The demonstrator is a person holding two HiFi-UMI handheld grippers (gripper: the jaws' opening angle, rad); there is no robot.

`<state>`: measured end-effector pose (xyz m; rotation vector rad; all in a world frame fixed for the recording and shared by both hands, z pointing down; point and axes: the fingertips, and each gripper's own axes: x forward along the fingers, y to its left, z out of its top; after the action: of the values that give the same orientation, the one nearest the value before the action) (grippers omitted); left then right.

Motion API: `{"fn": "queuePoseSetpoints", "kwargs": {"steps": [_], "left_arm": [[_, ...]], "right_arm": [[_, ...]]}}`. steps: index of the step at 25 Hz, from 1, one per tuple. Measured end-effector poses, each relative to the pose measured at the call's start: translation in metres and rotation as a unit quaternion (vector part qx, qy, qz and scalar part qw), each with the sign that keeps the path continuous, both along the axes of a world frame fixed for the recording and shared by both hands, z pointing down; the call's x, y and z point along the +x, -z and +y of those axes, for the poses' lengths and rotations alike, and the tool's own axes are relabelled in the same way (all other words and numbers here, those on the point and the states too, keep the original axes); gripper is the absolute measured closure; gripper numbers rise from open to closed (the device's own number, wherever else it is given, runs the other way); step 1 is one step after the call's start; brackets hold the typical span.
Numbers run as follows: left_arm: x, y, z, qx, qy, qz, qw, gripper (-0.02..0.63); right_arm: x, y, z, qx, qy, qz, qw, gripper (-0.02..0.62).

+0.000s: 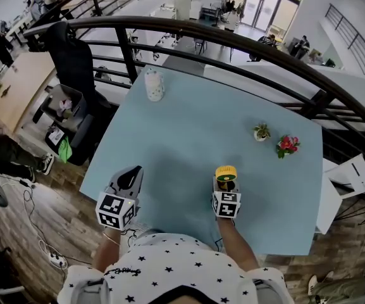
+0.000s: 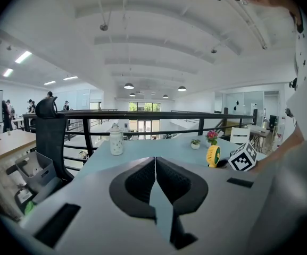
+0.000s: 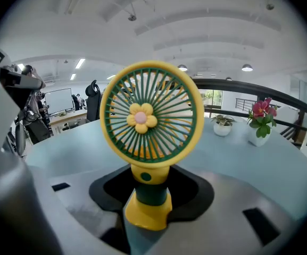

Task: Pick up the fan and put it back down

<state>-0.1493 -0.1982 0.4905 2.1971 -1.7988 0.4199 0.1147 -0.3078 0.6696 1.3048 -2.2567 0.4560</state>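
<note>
A pale blue tabletop stands beside a black railing. The right hand-held gripper clamps the yellow-and-green fan upright by its stem, near the front edge. The fan looks light, stiff and top-heavy, so the stem suits gripping better than the thin grille. The left hand-held gripper is closed and empty.

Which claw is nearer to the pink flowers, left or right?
Right. The right claw, holding the fan, is a little left of the pink flowers in the head view; the left claw is much farther left.
</note>
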Motion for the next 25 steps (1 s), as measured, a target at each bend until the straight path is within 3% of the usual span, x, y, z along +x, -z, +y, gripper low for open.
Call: {"fn": "queuePoseSetpoints", "kwargs": {"steps": [25], "left_arm": [[-0.0049,-0.0073,0.0083,0.0,-0.009,0.013,0.9999,0.577]], "right_arm": [[-0.0013,-0.0076,0.0088,-0.011,-0.015,0.022,1.0,0.406]]}}
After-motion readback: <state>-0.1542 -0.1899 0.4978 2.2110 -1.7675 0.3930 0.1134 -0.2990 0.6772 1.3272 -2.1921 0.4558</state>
